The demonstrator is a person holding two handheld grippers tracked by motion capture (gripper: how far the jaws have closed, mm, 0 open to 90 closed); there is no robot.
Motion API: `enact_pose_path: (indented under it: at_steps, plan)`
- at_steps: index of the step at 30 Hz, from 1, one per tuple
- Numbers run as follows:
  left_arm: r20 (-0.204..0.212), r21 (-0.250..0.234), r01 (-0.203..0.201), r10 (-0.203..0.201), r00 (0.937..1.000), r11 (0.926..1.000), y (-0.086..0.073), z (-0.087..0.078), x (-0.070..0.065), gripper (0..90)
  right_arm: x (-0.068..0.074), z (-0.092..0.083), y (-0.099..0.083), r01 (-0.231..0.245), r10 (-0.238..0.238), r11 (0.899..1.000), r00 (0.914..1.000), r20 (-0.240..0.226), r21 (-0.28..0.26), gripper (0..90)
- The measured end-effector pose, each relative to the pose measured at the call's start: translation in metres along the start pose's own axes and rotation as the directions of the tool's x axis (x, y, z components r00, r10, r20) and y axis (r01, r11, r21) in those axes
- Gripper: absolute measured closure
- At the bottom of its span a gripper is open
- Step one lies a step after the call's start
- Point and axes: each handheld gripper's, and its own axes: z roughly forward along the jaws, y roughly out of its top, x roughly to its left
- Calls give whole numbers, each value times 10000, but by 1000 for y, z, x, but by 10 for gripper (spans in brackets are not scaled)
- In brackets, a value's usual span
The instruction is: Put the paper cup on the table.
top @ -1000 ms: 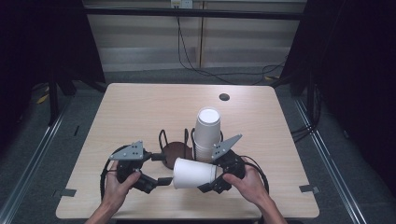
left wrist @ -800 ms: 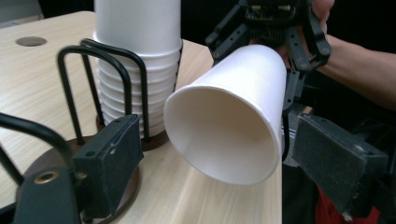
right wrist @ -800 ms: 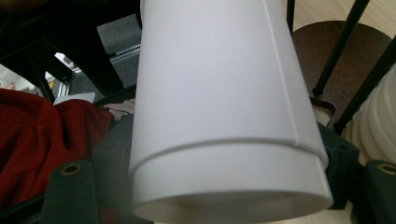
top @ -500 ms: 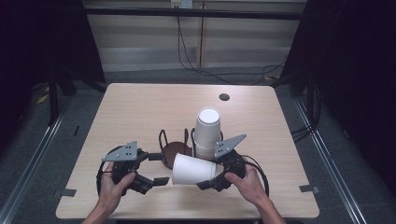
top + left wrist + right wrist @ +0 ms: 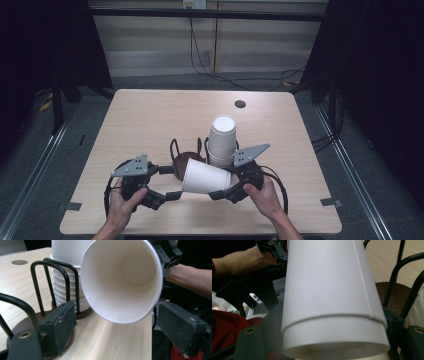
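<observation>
A white paper cup (image 5: 205, 177) is held on its side above the near edge of the table (image 5: 150, 120), clamped at its base end by the right gripper (image 5: 227, 191), whose jaws are closed against its wall. Its open mouth is turned toward 9 o'clock, facing the left gripper (image 5: 167, 182). The left gripper's jaws are spread apart and nothing is held between them; in the left gripper view the cup's rim (image 5: 120, 282) is seen just ahead of them. At 12 o'clock from the held cup, a stack of white cups (image 5: 221, 140) stands inverted in a black wire holder (image 5: 187, 155) on a brown base. A dark round hole (image 5: 240, 104) is seen further off at 12 o'clock.
</observation>
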Motion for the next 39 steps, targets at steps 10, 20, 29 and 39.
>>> enact_pose_path:
  at_steps: [10,20,29,39]
  plan:
    - [476,-627,106,-77,9988,9980,-2,2,-1,144,5,9,2,257,-259,9996,9990,-361,-68,252]
    - [526,-761,255,-215,9984,9968,-3,10,0,0,8,17,6,380,-378,9993,9974,-607,33,253]
    - [796,-667,622,-568,9952,9958,-1,18,0,0,7,20,6,411,-401,9991,9966,-716,121,253]
    - [937,-858,426,-345,9950,9954,-2,22,-6,61,8,23,5,484,-465,9986,9953,-850,211,253]
